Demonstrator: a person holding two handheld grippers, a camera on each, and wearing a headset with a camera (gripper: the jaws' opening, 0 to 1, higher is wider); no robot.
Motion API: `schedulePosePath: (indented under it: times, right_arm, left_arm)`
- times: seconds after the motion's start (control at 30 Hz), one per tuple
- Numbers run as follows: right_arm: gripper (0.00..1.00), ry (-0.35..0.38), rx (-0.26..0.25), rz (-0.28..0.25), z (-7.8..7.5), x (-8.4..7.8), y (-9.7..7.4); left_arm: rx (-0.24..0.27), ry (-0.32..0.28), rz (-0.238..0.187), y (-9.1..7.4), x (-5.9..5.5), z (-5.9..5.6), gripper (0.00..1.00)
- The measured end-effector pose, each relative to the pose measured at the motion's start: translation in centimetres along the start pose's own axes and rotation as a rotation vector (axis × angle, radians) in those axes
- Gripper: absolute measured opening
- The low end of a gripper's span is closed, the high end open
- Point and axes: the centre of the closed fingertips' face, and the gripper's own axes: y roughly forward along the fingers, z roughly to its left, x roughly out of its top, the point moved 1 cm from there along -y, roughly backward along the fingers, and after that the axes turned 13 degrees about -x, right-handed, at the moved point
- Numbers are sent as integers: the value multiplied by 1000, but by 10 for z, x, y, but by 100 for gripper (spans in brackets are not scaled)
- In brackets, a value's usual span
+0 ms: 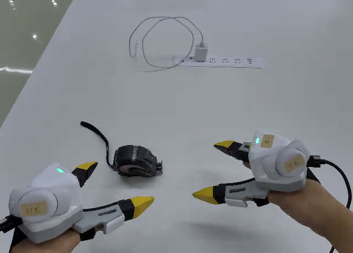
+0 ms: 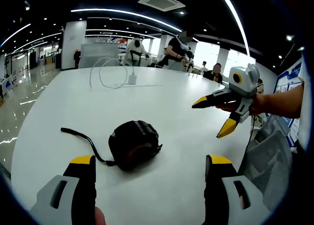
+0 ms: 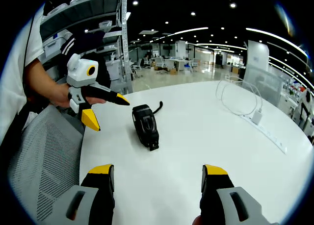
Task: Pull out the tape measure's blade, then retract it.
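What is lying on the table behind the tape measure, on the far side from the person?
Far behind the tape measure lies a white power strip with a charger plugged in and a looped white cable. What is beneath the tape measure's body is covered.

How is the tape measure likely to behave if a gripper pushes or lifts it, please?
The tape measure looks compact and solid, so probably stiff and fairly heavy for its size. On the smooth white table a push would likely slide it. Its black strap lies curved and limp, so it would probably dangle when lifted.
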Motion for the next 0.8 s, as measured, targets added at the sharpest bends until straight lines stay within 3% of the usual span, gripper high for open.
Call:
schedulePosePath:
  times: [0.5, 0.8]
  right_arm:
    - [80, 29, -52, 1, -6, -18, -31]
    - [83, 56, -77, 15, -9, -32, -46]
  left_arm:
    - [-27, 38, 33, -16, -8, -2, 91]
    - [-35, 27, 36, -28, -13, -3, 92]
